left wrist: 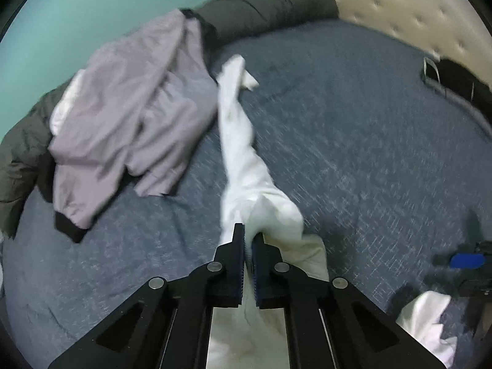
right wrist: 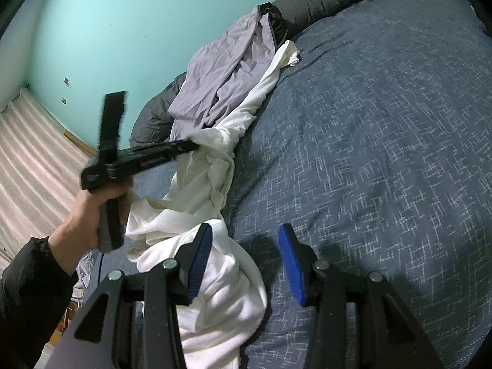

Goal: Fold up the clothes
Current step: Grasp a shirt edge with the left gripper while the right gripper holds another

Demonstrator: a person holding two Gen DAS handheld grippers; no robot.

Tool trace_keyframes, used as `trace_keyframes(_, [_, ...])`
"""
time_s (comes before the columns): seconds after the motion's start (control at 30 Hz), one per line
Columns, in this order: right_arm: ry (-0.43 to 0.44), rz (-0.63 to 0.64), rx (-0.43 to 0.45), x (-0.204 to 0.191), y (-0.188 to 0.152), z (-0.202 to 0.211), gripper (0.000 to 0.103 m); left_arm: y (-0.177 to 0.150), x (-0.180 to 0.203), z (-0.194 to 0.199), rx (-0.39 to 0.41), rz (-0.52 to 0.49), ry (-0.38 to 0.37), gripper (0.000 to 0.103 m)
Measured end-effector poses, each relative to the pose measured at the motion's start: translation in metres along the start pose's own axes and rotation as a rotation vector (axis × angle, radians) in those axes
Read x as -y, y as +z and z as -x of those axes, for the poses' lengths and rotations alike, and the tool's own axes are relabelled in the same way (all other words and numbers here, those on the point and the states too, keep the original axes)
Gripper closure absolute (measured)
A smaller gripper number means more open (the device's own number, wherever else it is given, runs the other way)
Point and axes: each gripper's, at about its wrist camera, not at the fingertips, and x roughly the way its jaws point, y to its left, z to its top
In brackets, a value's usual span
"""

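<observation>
A white garment [left wrist: 238, 141] lies stretched in a long, rope-like twist across a blue bedspread [left wrist: 353, 141] flecked with pale hatch marks. Its far end fans into a small loose flap beside a lilac jacket [left wrist: 132, 117], and its near end bunches into soft folds at the edge of the bed. The cloth looks thin and creased, faintly cream in the shadows.

The left gripper [left wrist: 248, 240] has its jaws pressed together on a bunched ridge of the white garment, with fabric pinched between the dark blue pads. In the right wrist view that same gripper [right wrist: 193, 145] reaches in from the left, held by a hand [right wrist: 89, 212] in a black sleeve [right wrist: 33, 279], its tip buried in the white folds. The right gripper [right wrist: 246, 264] stands partly open, nothing between its blue pads; its left finger lies against the near heap of the garment while the other finger is over bare bedspread.

The lilac jacket, with black cuffs, lies crumpled near the far side of the bed, partly over a dark grey quilted duvet [left wrist: 264, 9] rolled along the edge. Behind it rises a turquoise wall [right wrist: 117, 30]. A cream tufted headboard [left wrist: 399, 9] closes the far end of the bed, and pale striped flooring [right wrist: 33, 153] shows beside it.
</observation>
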Motion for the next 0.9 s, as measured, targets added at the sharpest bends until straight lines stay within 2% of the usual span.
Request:
trace_keyframes(0.23, [-0.007,0.024,-0.006,-0.008,-0.002,-0.002,0.057,-0.019,-0.047,0.075,0.087,0.116,0.045,0.099])
trace_keyframes(0.47, [0.015,0.063,-0.022,-0.033,-0.012,0.001,0.057,-0.061,-0.086,0.155,0.147,0.243,0.076,0.099])
trace_keyframes(0.5, [0.027,0.056,-0.025,-0.036,-0.012,0.001,0.057,-0.068,-0.087,0.161,0.147,0.250,0.079,0.099])
trace_keyframes(0.57, [0.055,0.043,-0.033,-0.044,-0.013,0.001,0.048,-0.081,-0.087,0.171,0.149,0.261,0.081,0.099])
trace_keyframes(0.63, [0.071,0.030,-0.050,-0.053,-0.010,-0.004,0.045,-0.092,-0.086,0.178,0.151,0.268,0.082,0.099])
trace_keyframes(0.8, [0.090,-0.019,-0.107,-0.072,-0.002,-0.028,0.043,-0.114,-0.087,0.191,0.170,0.319,0.067,0.099])
trace_keyframes(0.9, [0.068,-0.025,-0.127,-0.083,0.008,-0.044,0.043,-0.125,-0.089,0.199,0.184,0.347,0.062,0.099])
